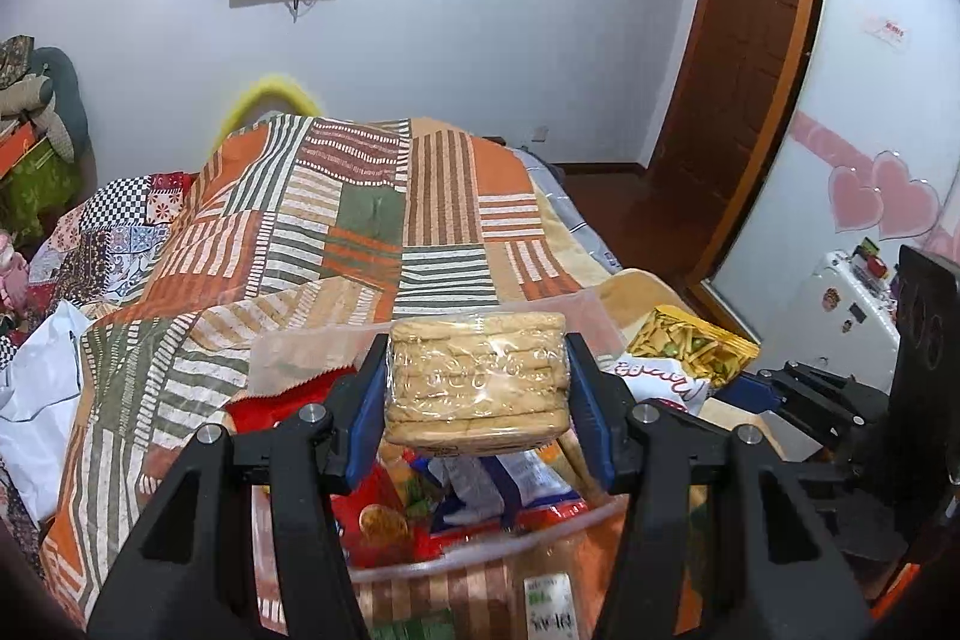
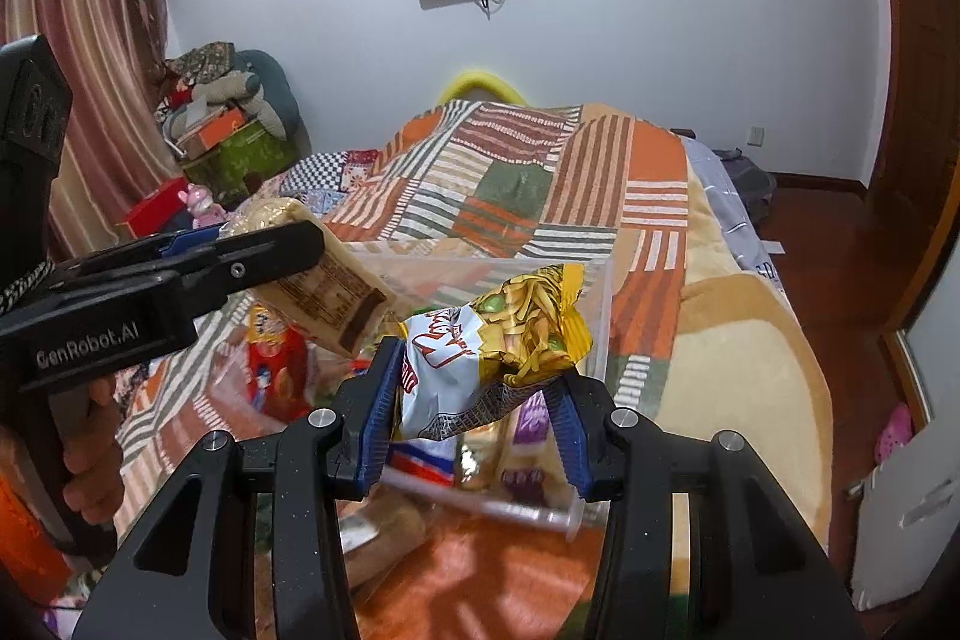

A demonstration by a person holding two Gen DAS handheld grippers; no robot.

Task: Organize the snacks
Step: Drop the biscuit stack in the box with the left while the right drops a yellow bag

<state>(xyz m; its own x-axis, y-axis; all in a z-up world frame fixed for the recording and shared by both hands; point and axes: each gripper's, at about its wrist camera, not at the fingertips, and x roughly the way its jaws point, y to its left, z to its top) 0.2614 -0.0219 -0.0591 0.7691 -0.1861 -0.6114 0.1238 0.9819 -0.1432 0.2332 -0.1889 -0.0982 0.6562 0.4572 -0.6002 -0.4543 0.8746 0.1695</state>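
My left gripper (image 1: 477, 391) is shut on a clear-wrapped stack of beige biscuits (image 1: 477, 382) and holds it above a clear plastic bin (image 1: 420, 571) with several snack packets inside. My right gripper (image 2: 477, 400) is shut on a yellow and white snack bag (image 2: 498, 346) over the same bin (image 2: 600, 316). In the right wrist view the left gripper (image 2: 180, 274) reaches in from the left with the biscuit pack (image 2: 324, 280). In the left wrist view the snack bag (image 1: 684, 349) and right gripper (image 1: 798, 394) show at the right.
The bin sits on a bed with a striped patchwork quilt (image 1: 336, 232). A white plastic bag (image 1: 36, 382) lies at the left. A red snack packet (image 2: 276, 370) lies in the bin. A wooden door (image 1: 744, 58) and white appliance (image 1: 846, 316) are at the right.
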